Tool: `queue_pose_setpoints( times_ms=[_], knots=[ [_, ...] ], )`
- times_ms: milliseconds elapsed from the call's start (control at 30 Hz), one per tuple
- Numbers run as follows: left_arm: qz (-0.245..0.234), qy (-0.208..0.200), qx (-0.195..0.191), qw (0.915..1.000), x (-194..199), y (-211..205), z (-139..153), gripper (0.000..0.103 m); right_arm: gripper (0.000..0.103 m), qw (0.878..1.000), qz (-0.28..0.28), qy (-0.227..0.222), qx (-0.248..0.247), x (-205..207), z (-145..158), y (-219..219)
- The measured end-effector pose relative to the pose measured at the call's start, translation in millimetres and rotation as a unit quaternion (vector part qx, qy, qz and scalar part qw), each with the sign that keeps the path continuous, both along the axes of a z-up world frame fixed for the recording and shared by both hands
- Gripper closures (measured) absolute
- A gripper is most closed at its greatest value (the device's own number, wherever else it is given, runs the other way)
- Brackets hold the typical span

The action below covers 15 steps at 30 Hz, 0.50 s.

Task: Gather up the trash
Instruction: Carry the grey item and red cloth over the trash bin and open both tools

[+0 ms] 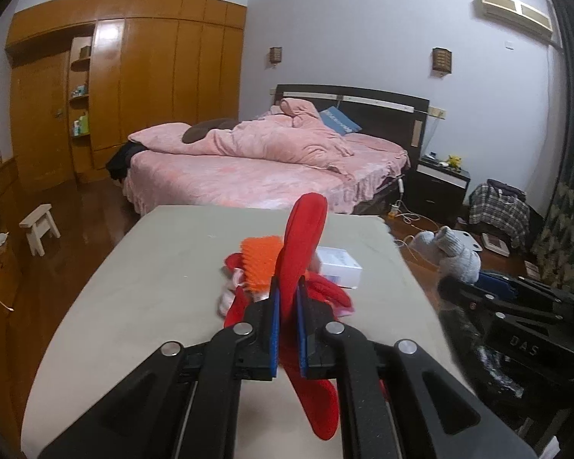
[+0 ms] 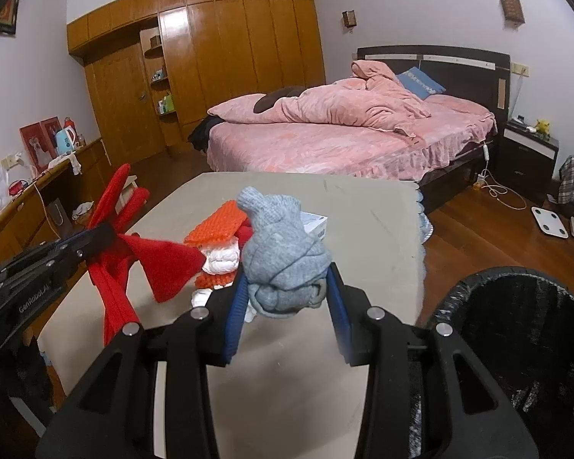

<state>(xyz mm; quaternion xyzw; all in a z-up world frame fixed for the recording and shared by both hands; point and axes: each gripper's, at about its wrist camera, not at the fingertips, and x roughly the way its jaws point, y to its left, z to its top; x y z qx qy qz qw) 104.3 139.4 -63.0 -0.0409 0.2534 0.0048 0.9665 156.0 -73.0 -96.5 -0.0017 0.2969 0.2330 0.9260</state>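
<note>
Lighting: dim, even indoor light; source out of frame. Glare: bright sheen on glossy wardrobe doors [image 1: 109, 44], fainter on wood floor [image 2: 474, 225]. Shadows: soft, faint. Distortion: strong fisheye bowing, black vignette at corners. Blur: slight softness, smeared table edge [image 1: 436, 306].

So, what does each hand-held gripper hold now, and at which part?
The left hand-held gripper pinches a red cloth near its middle. The right hand-held gripper clamps a balled grey sock at its lower end.
</note>
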Motion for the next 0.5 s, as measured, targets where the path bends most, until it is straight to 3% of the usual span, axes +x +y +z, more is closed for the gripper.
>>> queue_pose_setpoints(
  times_ms=[500],
  knots=[
    [-0.081, -0.021, -0.025, 0.9962, 7, -67, 22, 0.096, 0.065, 0.998, -0.061, -0.023, 0.003, -22, 21, -71]
  ],
)
